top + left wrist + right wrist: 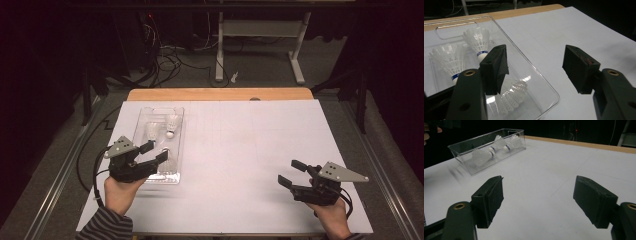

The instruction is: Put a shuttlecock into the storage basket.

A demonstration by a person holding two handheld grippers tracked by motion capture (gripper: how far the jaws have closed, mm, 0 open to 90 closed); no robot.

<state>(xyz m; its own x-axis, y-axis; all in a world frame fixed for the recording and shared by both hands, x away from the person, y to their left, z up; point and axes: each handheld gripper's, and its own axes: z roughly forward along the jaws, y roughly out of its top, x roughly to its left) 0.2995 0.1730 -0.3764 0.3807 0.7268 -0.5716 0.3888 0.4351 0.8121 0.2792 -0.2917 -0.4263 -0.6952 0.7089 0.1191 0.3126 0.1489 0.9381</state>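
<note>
- A clear rectangular plastic box (pixel 180 145) lies on the left part of the white-covered counter (pixel 250 160), its long side running away from the person.
- Three white feathered shuttlecocks lie inside: one (pixel 151 131) at the far left, one (pixel 172 123) at the far right, one (pixel 169 161) at the near end.
- Blue bands circle the cork ends; the print on them is too small to read.
- The left gripper (pixel 154 151) hovers at the box's near end, fingers (pixel 495 67) spread wide, holding nothing, one above the box, the other outside its right wall.
- The right gripper (pixel 292 173) sits well apart at the counter's near right, fingers (pixel 489 198) wide open and empty.
</note>
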